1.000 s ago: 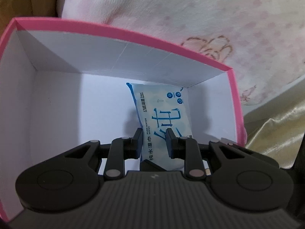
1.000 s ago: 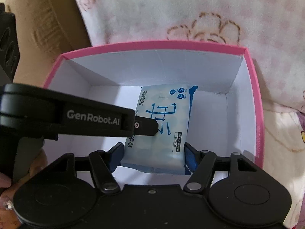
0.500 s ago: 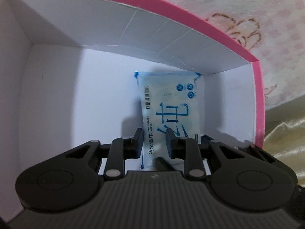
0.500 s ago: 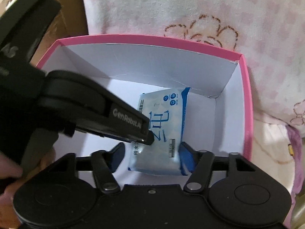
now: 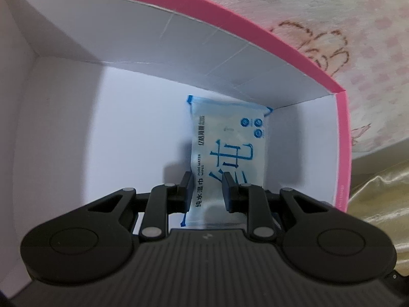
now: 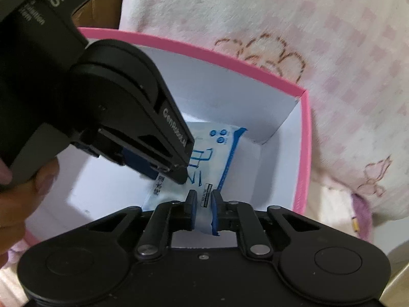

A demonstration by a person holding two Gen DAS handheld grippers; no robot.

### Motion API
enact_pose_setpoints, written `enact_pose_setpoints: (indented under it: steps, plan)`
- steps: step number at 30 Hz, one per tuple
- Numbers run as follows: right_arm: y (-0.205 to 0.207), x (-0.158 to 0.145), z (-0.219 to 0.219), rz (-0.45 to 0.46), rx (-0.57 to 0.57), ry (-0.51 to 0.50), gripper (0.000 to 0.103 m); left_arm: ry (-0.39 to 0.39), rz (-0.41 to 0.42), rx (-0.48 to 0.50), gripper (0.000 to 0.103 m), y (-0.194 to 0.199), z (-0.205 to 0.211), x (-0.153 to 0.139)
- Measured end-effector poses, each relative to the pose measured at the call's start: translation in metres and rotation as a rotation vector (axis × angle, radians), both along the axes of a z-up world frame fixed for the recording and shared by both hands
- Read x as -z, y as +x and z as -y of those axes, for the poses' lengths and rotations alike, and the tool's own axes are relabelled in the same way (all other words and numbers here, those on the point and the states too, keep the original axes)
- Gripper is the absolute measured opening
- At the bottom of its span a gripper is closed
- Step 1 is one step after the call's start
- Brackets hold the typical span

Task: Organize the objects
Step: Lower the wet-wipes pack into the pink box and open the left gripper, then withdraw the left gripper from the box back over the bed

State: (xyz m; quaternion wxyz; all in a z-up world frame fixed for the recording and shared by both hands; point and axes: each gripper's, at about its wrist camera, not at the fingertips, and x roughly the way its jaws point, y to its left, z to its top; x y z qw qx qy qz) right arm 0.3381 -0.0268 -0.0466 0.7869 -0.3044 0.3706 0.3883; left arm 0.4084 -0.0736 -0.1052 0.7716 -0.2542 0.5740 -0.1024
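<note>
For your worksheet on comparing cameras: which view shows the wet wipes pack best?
The left wrist view: the wet wipes pack lies almost fully visible, its print readable. In the right wrist view the left gripper covers part of it.

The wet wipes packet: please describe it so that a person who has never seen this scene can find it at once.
Find the pink box with white inner walls that sits on the flowered cloth. On its floor, by the far right corner, lies the wet wipes packet, the only item inside. It is pale blue, with large blue Chinese characters and the words "pure water wipes".

Glossy plastic wipes pack [image 5: 227, 153] — matt card box [image 5: 153, 41] — fleecy blanket [image 5: 332, 5]
</note>
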Motion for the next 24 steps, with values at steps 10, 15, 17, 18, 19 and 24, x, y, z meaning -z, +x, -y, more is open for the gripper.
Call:
enact_pose_setpoints:
  steps: [10, 15, 17, 18, 19, 24]
  plan:
    - [-0.012, -0.04, 0.035, -0.017, 0.051, 0.123, 0.016, 0.057, 0.15, 0.09, 0.022, -0.031, -0.003, -0.041]
    - [-0.01, -0.062, 0.078, -0.112, 0.055, 0.181, 0.025, 0.105, 0.225, 0.178, 0.023, -0.054, 0.005, -0.075]
    - [-0.015, -0.068, 0.081, -0.122, 0.059, 0.193, 0.03, 0.108, 0.244, 0.2, 0.023, -0.073, -0.014, -0.088]
    - [-0.019, -0.074, 0.084, -0.122, 0.061, 0.2, 0.032, 0.115, 0.251, 0.206, 0.023, -0.079, -0.015, -0.091]
    - [-0.021, -0.078, 0.084, -0.122, 0.064, 0.205, 0.033, 0.122, 0.261, 0.212, 0.023, -0.086, -0.018, -0.097]
    - [-0.033, -0.099, 0.096, -0.126, 0.058, 0.208, 0.04, 0.187, 0.297, 0.263, 0.026, -0.125, -0.024, -0.125]
